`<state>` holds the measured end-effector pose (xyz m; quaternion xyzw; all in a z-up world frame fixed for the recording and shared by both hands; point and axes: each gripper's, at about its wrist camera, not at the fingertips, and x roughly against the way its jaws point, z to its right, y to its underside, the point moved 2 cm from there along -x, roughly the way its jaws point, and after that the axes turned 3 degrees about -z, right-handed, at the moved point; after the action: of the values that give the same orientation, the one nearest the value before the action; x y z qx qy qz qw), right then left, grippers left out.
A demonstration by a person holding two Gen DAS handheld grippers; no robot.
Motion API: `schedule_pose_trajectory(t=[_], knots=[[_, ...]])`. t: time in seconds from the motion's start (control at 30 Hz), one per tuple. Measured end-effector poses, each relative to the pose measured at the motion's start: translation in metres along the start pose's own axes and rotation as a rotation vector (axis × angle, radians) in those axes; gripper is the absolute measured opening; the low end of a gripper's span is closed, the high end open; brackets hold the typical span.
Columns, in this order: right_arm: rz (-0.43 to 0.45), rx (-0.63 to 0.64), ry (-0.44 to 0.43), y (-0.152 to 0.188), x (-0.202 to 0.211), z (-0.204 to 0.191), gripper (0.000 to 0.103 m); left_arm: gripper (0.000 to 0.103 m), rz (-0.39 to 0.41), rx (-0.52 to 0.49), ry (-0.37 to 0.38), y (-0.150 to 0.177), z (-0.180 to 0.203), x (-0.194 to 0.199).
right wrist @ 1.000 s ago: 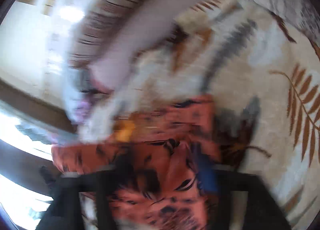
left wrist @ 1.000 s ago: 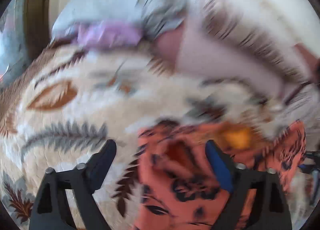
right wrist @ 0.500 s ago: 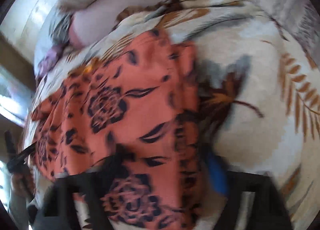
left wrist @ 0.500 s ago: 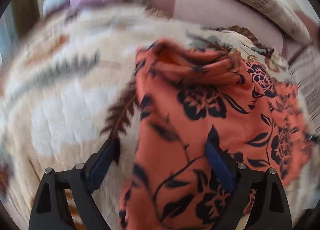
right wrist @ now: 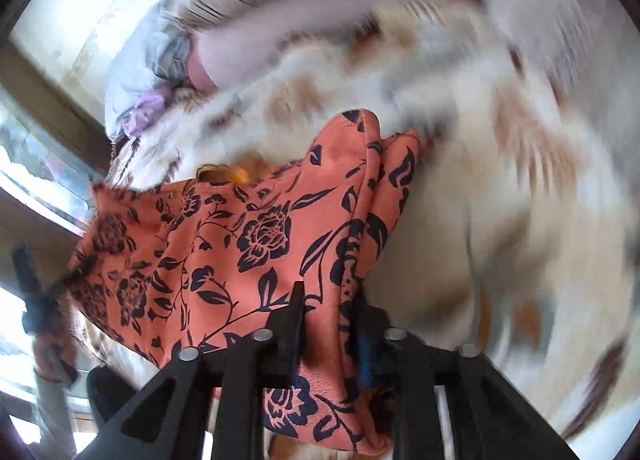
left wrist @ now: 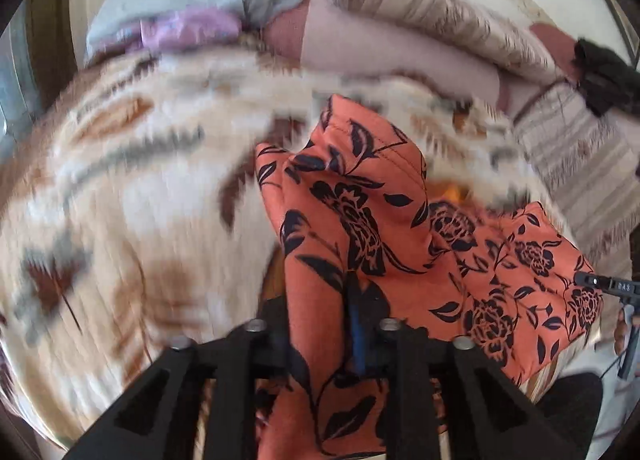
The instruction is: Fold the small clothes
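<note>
A cream quilted bedspread printed with brown, rust and grey leaves [left wrist: 132,220] fills most of both views, blurred with motion. In the left wrist view a broad stretch of it lies bare to the left of the garment; in the right wrist view the bare stretch lies to the garment's right [right wrist: 520,220]. Along its far edge a pale pink bolster with a beige striped cover [left wrist: 400,44] runs across, and a grey and lilac pillow [left wrist: 180,8] lies at the bolster's left end, closing off that side. A window frame in dark wood [right wrist: 44,80] bounds the scene beyond the pillow.

The orange cloth garment with a black rose and leaf print [left wrist: 400,252] hangs stretched between the two tools over the bedspread, its long axis running from one gripper to the other. Its gathered side edges stand as upright folds, one at each gripper, pointing toward the bolster, while the flat middle panel sags between them [right wrist: 224,244].

The left gripper [left wrist: 320,324] has its black jaws closing, with a bunched fold of the orange cloth between them and pressed by the blue pad. The right gripper [right wrist: 328,316] likewise has its jaws closing on the opposite bunched edge, cloth pinched between the black finger and the blue pad. Each tool shows at the other view's margin, held in a person's hand [right wrist: 48,344].
</note>
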<state>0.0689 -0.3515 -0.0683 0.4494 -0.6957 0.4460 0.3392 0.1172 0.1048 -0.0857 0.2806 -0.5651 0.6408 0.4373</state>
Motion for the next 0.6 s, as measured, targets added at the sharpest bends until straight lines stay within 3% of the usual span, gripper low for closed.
schedule_pose_trajectory(t=[0.03,0.07,0.13,0.2,0.27,0.47,0.6], knots=[[-0.041,-0.026,0.013,0.019,-0.013,0.016,0.073,0.064,-0.067,0.002,-0.033,0.021,-0.01,-0.023],[-0.115,-0.073,0.049,0.042,-0.034,0.039,0.084,0.064,-0.118,0.018,-0.065,0.038,-0.021,-0.039],[-0.013,-0.042,0.003,0.056,-0.023,0.046,0.083,0.065,-0.01,0.059,-0.022,0.044,-0.033,-0.024],[0.041,-0.079,0.024,0.053,-0.001,0.05,0.083,0.065,-0.006,0.087,-0.084,0.037,-0.041,-0.013],[0.122,-0.05,0.058,0.042,0.018,0.05,0.083,0.065,0.078,0.06,-0.088,0.022,-0.042,-0.004],[0.185,0.056,0.047,-0.011,0.011,0.023,0.083,0.066,0.159,-0.132,-0.127,-0.028,-0.017,-0.03],[0.207,0.092,0.094,-0.041,-0.008,0.016,0.083,0.066,0.141,-0.204,-0.156,-0.052,0.001,-0.035]])
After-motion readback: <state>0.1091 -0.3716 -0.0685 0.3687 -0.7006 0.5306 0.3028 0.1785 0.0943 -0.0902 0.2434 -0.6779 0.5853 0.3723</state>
